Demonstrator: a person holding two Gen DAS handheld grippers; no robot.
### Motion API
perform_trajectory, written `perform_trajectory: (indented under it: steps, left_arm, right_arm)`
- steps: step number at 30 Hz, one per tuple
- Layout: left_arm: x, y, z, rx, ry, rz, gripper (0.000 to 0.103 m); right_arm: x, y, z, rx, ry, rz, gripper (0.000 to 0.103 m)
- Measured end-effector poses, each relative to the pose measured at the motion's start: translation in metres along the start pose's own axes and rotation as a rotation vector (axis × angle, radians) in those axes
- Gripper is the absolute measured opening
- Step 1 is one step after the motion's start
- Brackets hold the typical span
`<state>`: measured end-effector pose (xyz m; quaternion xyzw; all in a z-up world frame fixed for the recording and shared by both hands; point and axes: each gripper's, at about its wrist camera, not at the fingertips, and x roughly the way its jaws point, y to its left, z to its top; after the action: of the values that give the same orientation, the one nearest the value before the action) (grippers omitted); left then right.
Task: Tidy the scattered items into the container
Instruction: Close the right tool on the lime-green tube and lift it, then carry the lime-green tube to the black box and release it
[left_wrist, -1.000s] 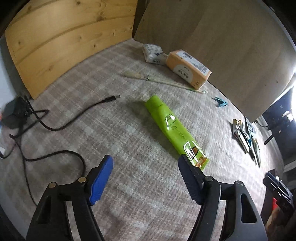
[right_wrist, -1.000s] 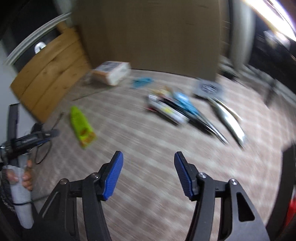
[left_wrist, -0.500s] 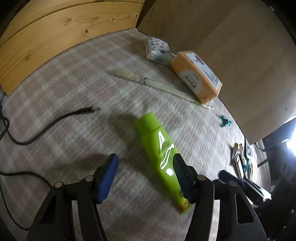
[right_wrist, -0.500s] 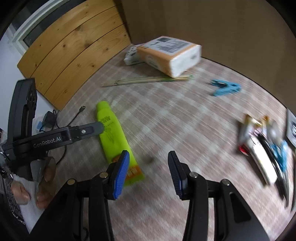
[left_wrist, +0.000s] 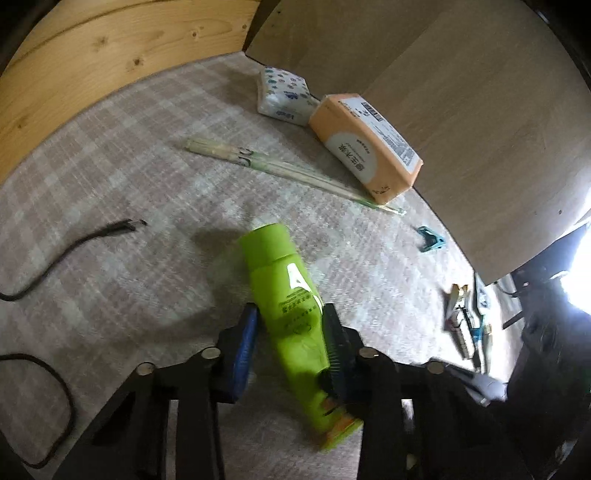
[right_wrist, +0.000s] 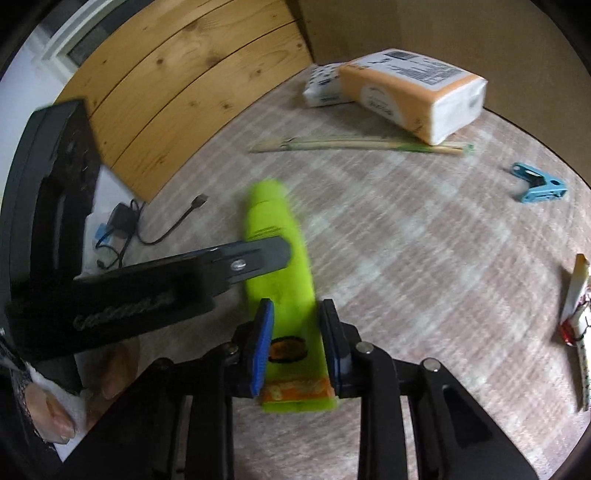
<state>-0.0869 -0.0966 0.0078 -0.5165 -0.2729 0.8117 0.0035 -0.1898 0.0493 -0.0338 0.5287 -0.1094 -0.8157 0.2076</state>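
Observation:
A lime-green tube (left_wrist: 291, 306) lies on the plaid cloth, cap end away from me. My left gripper (left_wrist: 290, 325) is shut on its middle, blue pads on both sides. My right gripper (right_wrist: 293, 332) is shut on the flat crimped end of the same green tube (right_wrist: 280, 258). The left gripper's body (right_wrist: 147, 291) crosses the tube in the right wrist view. No container shows in either view.
An orange tissue pack (left_wrist: 365, 147), a white patterned tissue pack (left_wrist: 282, 94), wrapped chopsticks (left_wrist: 280, 166), a blue clip (left_wrist: 430, 240) and a pile of small packets (left_wrist: 465, 321) lie on the cloth. A black cable (left_wrist: 70, 251) lies at left. Wooden boards stand behind.
Both grippers moved in on the green tube and closed on it: the left on its middle, the right on its flat end.

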Motion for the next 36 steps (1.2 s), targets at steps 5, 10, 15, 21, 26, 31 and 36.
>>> perform_trajectory:
  steps: [5,10,15,21,26,31,36]
  left_arm:
    - [0.003,-0.011,-0.005,0.044,-0.012,0.015,0.023]
    - [0.001,-0.011,-0.011,0.038,0.010,-0.032,0.020]
    - [-0.004,-0.020,-0.016,0.104,0.043,-0.070,0.013]
    - [-0.001,-0.023,-0.018,0.148,0.067,-0.059,0.012]
    - [-0.001,-0.016,-0.017,0.111,0.099,-0.132,0.008]
    - [0.002,-0.028,-0.023,0.182,0.103,-0.130,0.007]
    - [0.007,-0.025,-0.024,0.223,0.131,-0.171,0.008]
  right_arm:
    - [0.003,0.001,-0.001,0.050,-0.022,0.007,0.024]
    - [-0.002,-0.004,-0.006,0.097,-0.041,0.027,0.019]
    - [-0.012,0.007,-0.008,0.072,-0.041,0.028,0.003]
    - [-0.017,-0.018,-0.019,0.153,-0.034,-0.041,0.021]
    - [-0.021,-0.031,-0.024,0.176,-0.038,0.038,0.021]
    - [-0.026,-0.031,-0.027,0.180,-0.053,0.061,0.020]
    - [-0.025,-0.037,-0.026,0.249,-0.050,0.067,0.014]
